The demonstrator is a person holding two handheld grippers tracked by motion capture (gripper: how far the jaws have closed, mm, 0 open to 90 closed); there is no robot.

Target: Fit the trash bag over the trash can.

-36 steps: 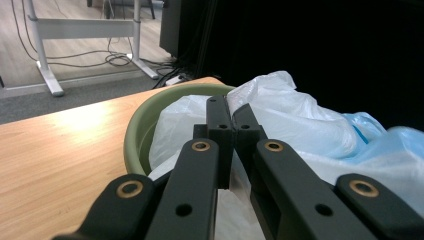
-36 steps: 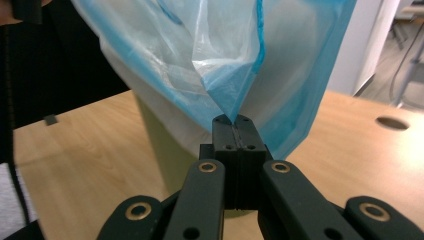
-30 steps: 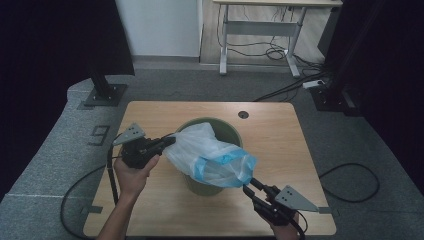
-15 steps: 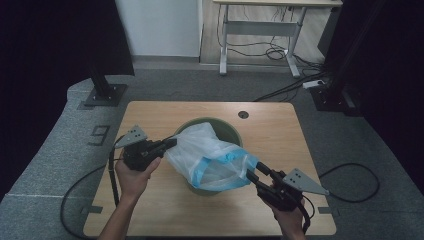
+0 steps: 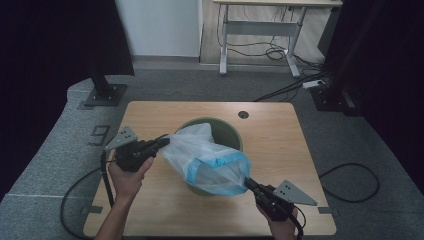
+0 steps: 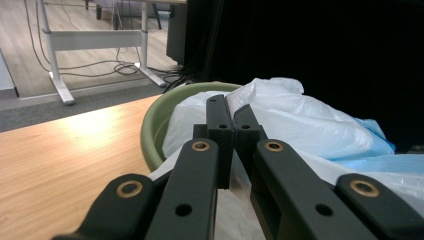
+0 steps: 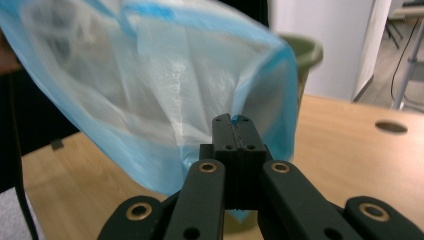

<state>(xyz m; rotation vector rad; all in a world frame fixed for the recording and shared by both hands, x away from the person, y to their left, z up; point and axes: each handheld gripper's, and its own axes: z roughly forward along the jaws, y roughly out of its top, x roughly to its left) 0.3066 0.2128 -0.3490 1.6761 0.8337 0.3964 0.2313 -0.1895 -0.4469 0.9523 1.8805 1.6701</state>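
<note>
Both grippers now hold the bag over the bin

The right gripper (image 5: 248, 183) has just clamped its jaws on the plastic bag's (image 5: 210, 160) blue hem; the left gripper (image 5: 161, 144) pinches the opposite edge, stretching it above the green bin (image 5: 231, 132).

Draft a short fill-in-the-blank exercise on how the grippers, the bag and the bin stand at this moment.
1. The translucent white plastic bag with a blue rim is stretched over a round ____ plastic bin.
2. The right gripper has just closed its jaws on the bag's ____ rim.
3. The left gripper is ____ on the bag's white end.
4. The bin stands on a ____ table.

Missing words: green; blue; shut; wooden
</note>
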